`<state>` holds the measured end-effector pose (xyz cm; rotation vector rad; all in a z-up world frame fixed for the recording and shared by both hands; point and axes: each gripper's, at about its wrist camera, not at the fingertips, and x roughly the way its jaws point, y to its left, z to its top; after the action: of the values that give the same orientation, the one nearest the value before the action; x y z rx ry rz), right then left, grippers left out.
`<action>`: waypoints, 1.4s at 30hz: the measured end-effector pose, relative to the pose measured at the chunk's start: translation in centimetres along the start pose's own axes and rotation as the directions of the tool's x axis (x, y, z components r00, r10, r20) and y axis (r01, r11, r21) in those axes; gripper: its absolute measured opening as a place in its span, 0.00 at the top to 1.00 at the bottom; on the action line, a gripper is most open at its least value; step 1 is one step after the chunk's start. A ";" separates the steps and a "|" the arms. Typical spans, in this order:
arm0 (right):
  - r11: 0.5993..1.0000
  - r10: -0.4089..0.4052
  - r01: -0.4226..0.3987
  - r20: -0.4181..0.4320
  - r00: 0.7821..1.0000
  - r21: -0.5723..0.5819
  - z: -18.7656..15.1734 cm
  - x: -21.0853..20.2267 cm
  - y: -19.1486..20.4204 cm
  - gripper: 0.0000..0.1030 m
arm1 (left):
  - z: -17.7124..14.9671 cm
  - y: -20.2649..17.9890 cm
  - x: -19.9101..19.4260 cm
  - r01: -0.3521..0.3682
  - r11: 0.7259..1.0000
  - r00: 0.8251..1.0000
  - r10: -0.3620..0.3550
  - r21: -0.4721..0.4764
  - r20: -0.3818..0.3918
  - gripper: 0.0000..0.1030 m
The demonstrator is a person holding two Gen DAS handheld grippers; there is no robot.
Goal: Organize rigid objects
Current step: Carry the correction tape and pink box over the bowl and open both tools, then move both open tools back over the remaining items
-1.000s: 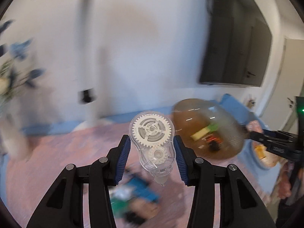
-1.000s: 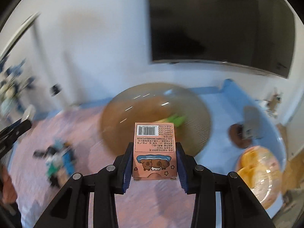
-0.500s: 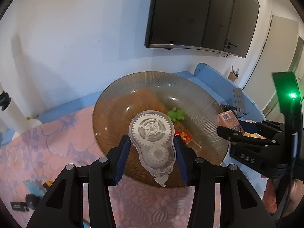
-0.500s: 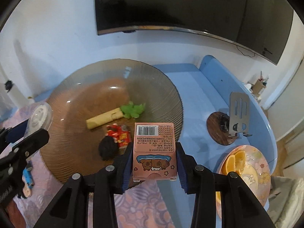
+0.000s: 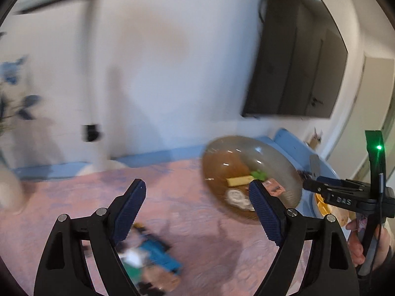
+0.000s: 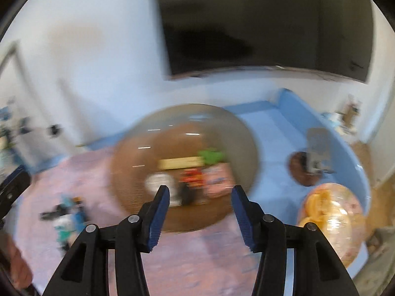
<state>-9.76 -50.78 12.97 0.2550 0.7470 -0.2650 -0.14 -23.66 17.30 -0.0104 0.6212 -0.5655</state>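
Bowl [image 6: 138, 148]: brown ribbed glass, wide and shallow, sat where the pink patterned cloth [image 5: 197, 234] met the blue table [image 6: 271, 133]; both views were motion-blurred.
Bowl contents: a white geared tape dispenser [image 5: 236, 196] lay near the front rim; a pink box [image 6: 217, 180] lay to its right, with a red packet [image 6: 192, 180] and a small dark item between them; a yellow stick [image 6: 179, 163] and a green piece [image 6: 212, 155] lay farther back.
Left gripper [image 5: 197, 192]: jaws had just been opening and stood wide apart; nothing between the blue pads; it hung over the cloth, to the left of the bowl.
Right gripper [image 6: 200, 194]: jaws had just been opening and stood moderately apart; nothing between the pads; the bowl's front edge showed in the gap behind them.
Right hand [image 5: 358, 244]: fingers wrapped on the gripper handle at the right edge of the left wrist view; a green light glowed on the unit above.
Leftover pile [image 5: 153, 259]: blue, teal, white and black pieces lay on the cloth, well apart from the bowl; too blurred to name.
Table, right side: a round brown stand with a grey upright plate [image 6: 313, 157]; nearer, a clear plate [image 6: 330, 222] holding orange slices.
Wall: white, with a dark screen [image 6: 266, 24] mounted above the bowl.
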 end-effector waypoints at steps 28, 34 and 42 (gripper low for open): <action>0.932 0.233 -0.260 -0.130 0.964 -0.254 -13.1 8.5 14.7 0.24 | -16.8 20.1 -0.7 -0.189 0.896 0.974 0.121 -0.402 -0.189 0.14; 0.925 0.195 -0.227 -0.132 0.972 -0.305 -13.6 8.6 15.5 0.24 | -16.9 20.7 -1.0 -0.188 0.875 0.978 0.123 -0.446 -0.171 0.14; 0.933 0.180 -0.244 -0.245 0.953 -0.265 -13.2 9.1 15.0 0.24 | -15.1 17.9 -1.5 -0.265 0.933 0.946 0.202 -0.243 -0.255 0.14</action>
<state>-6.84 -33.82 -0.67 0.0815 0.9556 0.0843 -0.58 -5.37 2.69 -0.1328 0.9075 -0.2449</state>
